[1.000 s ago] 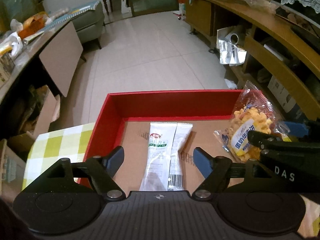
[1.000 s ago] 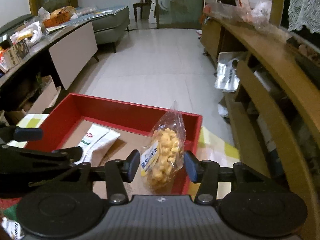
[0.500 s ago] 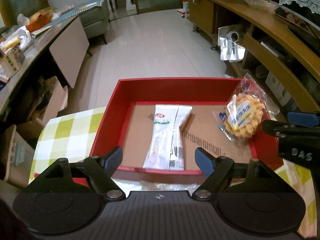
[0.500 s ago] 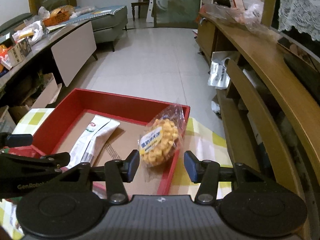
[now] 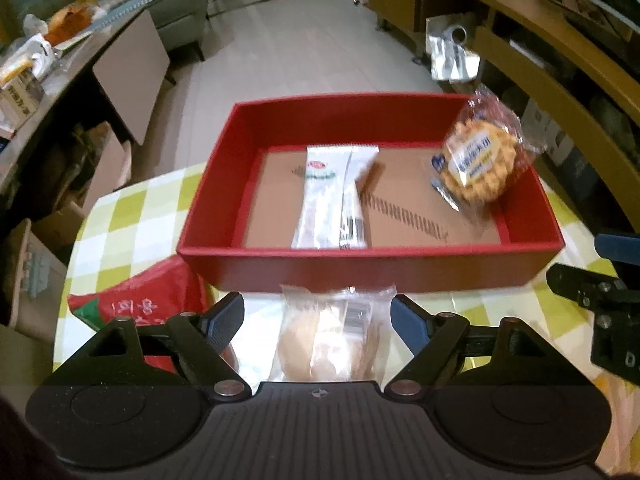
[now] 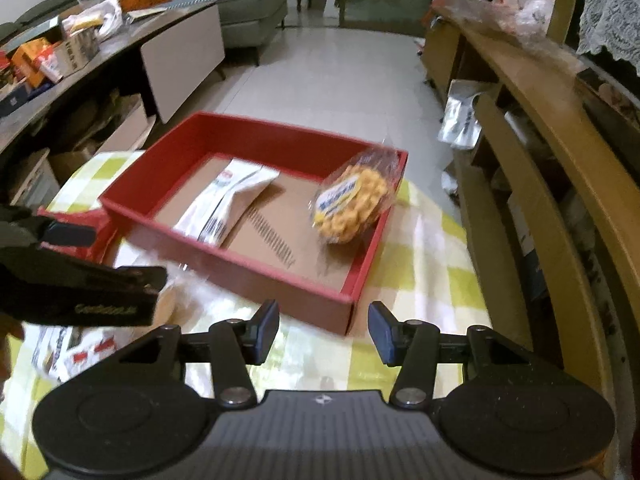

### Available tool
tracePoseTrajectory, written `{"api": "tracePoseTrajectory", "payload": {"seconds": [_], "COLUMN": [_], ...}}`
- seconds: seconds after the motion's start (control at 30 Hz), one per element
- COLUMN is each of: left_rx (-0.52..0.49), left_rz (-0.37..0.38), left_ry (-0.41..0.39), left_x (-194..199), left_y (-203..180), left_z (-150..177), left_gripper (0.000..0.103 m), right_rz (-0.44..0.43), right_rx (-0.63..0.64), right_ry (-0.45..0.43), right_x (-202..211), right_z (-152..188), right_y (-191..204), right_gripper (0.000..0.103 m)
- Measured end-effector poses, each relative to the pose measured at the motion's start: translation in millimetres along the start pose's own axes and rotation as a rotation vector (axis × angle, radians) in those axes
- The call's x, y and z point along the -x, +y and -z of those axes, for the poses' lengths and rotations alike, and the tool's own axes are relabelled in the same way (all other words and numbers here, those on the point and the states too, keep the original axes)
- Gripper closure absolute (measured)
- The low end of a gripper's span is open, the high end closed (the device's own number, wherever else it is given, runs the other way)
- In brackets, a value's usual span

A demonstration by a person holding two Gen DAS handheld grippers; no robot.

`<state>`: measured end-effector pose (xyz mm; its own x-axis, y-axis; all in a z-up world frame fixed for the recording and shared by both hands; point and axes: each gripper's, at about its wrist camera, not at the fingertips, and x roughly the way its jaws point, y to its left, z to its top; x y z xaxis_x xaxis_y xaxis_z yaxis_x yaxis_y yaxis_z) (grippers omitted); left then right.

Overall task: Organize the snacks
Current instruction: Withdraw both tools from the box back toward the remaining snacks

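A red box (image 5: 360,268) (image 6: 224,248) stands on the checked tablecloth. In it lie a white packet (image 5: 332,196) (image 6: 228,200) and a clear bag of yellow waffle cookies (image 5: 476,164) (image 6: 352,204), which leans on the box's right wall. My left gripper (image 5: 317,318) is open in front of the box. A clear-wrapped bun (image 5: 328,340) (image 6: 168,304) lies on the cloth between its fingers, and the pads do not press it. My right gripper (image 6: 325,330) is open and empty near the box's front right corner.
A red snack bag (image 5: 152,296) lies left of the bun, by the box's front left corner. A white packet with red marks (image 6: 68,352) sits at the table's near left. Beyond the far table edge is bare floor. A wooden shelf unit (image 6: 560,160) runs along the right.
Both grippers have drawn back from the box toward the near side. The waffle bag, earlier between the right fingers, now rests in the box. The bun has come into view between the left fingers.
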<state>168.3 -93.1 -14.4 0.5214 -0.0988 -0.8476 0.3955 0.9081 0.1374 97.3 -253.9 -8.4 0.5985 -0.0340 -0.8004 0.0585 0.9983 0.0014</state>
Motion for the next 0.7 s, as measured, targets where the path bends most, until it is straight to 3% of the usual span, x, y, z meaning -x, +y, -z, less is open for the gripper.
{"api": "tracePoseTrajectory", "payload": {"seconds": [0.23,0.7], "left_rx": [-0.025,-0.053], "left_rz": [-0.005,0.009], "left_ry": [0.023,0.053], "left_x": [-4,-10], "left_y": [-4,-5], "left_z": [8,12], "left_gripper": [0.017,0.017], "right_rz": [-0.08,-0.207], "right_rx": [0.026,0.196], "right_ry": [0.081,0.229], "right_x": [2,2], "right_z": [22,73], "right_y": [4,6], "right_gripper": [0.046,0.046]}}
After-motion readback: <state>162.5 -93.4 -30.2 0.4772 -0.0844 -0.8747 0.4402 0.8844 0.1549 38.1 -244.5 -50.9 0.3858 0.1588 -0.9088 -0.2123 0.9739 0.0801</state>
